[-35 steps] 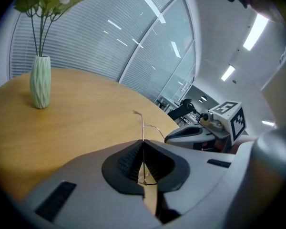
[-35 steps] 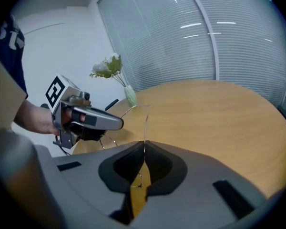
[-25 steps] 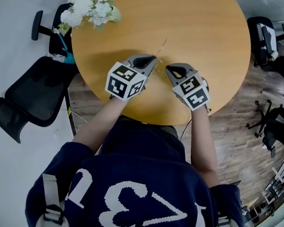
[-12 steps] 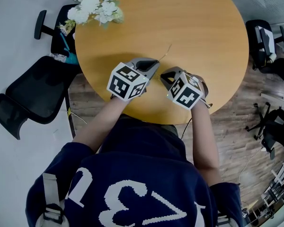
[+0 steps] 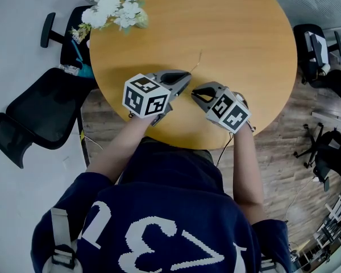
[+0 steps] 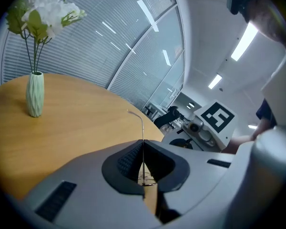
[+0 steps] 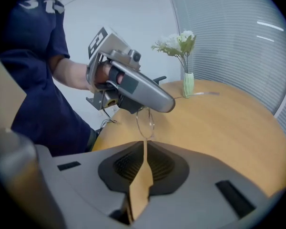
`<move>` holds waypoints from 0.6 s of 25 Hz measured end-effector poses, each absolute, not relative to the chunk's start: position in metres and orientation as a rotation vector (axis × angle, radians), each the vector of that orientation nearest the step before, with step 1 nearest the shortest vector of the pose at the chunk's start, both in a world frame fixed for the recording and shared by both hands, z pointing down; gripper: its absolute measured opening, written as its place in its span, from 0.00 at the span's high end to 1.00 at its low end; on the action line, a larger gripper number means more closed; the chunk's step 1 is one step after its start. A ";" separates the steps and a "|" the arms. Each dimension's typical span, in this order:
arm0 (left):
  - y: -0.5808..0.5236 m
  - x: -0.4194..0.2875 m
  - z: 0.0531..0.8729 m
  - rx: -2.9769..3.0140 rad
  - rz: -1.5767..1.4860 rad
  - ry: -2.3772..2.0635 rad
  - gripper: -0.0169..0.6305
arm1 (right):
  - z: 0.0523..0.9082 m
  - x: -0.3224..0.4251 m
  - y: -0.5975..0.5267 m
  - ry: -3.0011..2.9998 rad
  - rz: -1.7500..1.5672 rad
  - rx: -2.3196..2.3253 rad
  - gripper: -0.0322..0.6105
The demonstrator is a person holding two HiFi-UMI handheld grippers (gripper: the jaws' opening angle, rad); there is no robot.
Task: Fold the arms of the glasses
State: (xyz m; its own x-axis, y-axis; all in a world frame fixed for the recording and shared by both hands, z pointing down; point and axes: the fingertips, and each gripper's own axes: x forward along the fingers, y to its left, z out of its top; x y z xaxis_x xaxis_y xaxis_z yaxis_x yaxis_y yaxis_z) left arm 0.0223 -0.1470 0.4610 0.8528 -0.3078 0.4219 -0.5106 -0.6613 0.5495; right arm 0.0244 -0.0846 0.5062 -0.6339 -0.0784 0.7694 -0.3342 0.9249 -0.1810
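Note:
The glasses are thin wire-framed. One arm (image 5: 199, 57) pokes out past my left gripper (image 5: 188, 76) over the round wooden table (image 5: 250, 33). In the left gripper view that gripper (image 6: 143, 147) is shut on the wire, with the arm (image 6: 142, 128) rising from the jaws and a lens rim (image 6: 148, 179) below. My right gripper (image 5: 194, 90) points at the left one's tip, a small gap away. In the right gripper view its jaws (image 7: 144, 142) are opening to a thin slit, and a round lens (image 7: 145, 123) hangs just beyond the tips under the left gripper (image 7: 138, 92). Nothing shows between the pads.
A pale green vase of white flowers (image 5: 115, 7) stands at the table's far left edge (image 6: 35, 94). Black office chairs (image 5: 37, 115) sit left of the table, and more chairs (image 5: 315, 44) on the right. The person's body is against the near edge.
The right gripper has slid left and rolled, so its tip now points at the left gripper's tip. The left gripper rolled a little and still holds the glasses.

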 end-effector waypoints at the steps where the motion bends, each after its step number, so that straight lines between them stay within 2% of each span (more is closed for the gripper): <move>1: -0.147 0.022 0.459 2.327 0.356 -0.582 0.95 | 0.504 0.023 -0.083 -2.264 0.419 0.288 0.90; 3: -0.148 0.021 0.456 2.306 0.306 -0.565 0.95 | 0.501 0.023 -0.082 -2.292 0.445 0.290 0.76; 4: -0.149 0.021 0.455 2.304 0.291 -0.560 0.95 | 0.500 0.024 -0.083 -2.296 0.439 0.299 0.74; 8: -0.150 0.020 0.449 2.301 0.245 -0.530 0.95 | 0.501 0.034 -0.096 -2.271 0.309 0.414 0.67; 15: -0.143 0.024 0.431 2.247 0.105 -0.372 0.95 | 0.495 0.035 -0.116 -2.196 -0.118 0.570 0.60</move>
State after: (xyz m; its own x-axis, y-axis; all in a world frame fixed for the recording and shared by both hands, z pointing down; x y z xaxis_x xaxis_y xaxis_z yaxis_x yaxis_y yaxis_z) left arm 0.0245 -0.1427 0.4312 0.9526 -0.2304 0.1986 -0.3002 -0.6075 0.7354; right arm 0.0355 -0.1158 0.4950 -0.5418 -0.4388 0.7169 -0.3591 0.8920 0.2745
